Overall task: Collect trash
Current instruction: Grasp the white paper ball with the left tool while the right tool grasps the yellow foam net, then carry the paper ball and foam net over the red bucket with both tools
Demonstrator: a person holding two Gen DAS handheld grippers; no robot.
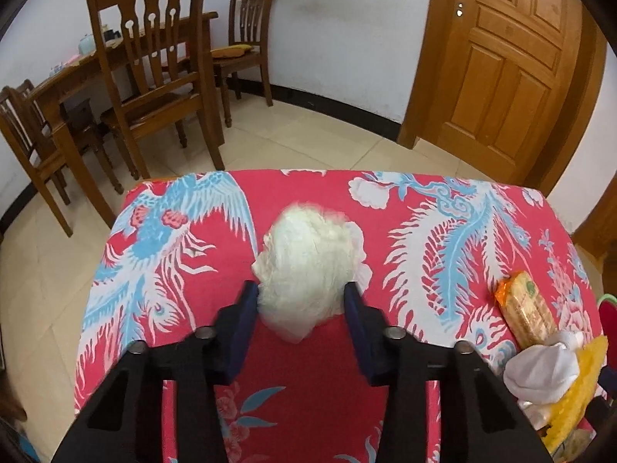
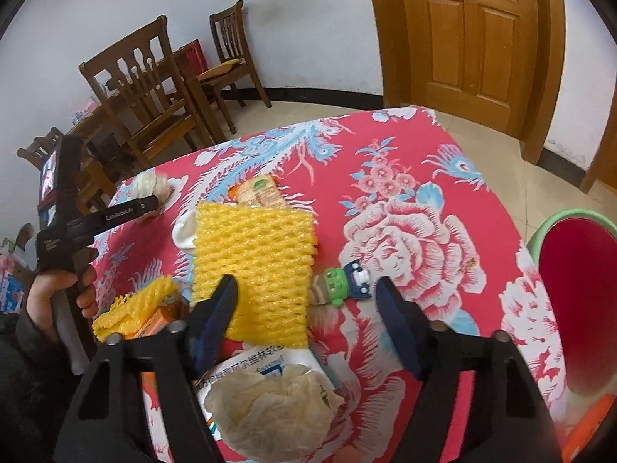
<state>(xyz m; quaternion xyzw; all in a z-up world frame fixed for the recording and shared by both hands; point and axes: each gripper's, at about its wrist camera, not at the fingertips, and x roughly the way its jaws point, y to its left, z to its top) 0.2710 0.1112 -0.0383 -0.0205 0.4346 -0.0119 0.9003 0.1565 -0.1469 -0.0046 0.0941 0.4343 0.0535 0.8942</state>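
Left gripper (image 1: 300, 296) clamped on a crumpled white tissue ball (image 1: 308, 266) on the red phoenix-print tablecloth (image 1: 308, 386), right gripper (image 2: 306, 293) jaws apart, touching nothing, straddling a yellow foam fruit net (image 2: 250, 266) and small green toy figure (image 2: 341, 283), green-rimmed red bin (image 2: 578, 308) at table's right.

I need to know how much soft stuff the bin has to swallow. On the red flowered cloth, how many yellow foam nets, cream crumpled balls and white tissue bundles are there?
Yellow foam nets: 2 (large, small)
Cream crumpled balls: 2 (far, near)
White tissue bundles: 1
Total: 5
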